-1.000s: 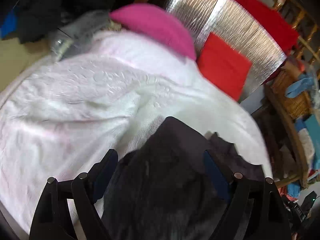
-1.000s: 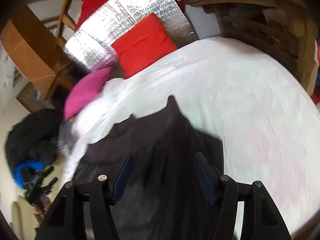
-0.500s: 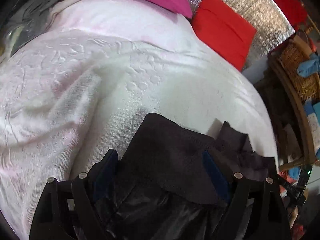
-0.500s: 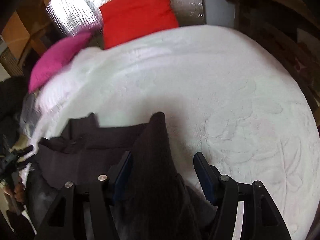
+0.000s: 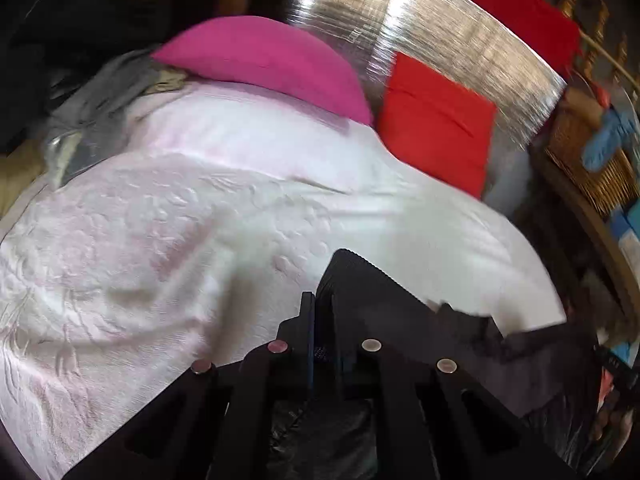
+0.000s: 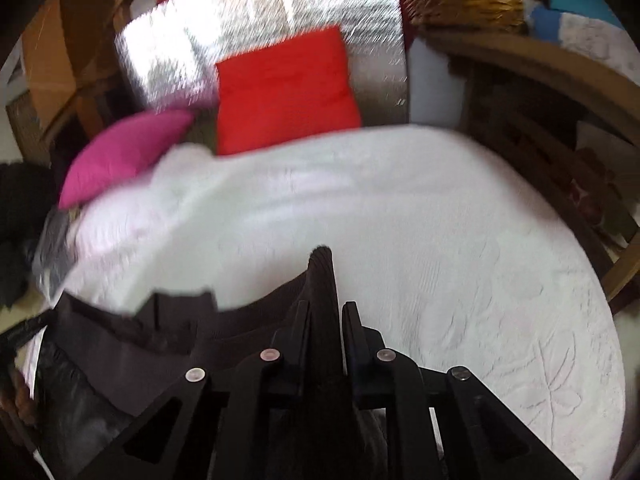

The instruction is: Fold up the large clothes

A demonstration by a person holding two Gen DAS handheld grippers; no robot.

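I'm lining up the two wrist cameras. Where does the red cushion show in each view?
Left wrist: the red cushion sits upper right of centre, against the silver foil panel, right of the pink pillow.
Right wrist: the red cushion sits upper centre, against the same foil panel, right of the pink pillow.
Shared landmark: the silver foil panel behind it.

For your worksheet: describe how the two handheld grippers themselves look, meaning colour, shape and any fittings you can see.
Both the left gripper and the right gripper are matte black, built of angular linkage bars with triangular cut-outs. Each shows four small round silver pivot pins in a row. The fingers are flat plates with blue inner faces. No cables, markings or sleeves are visible.
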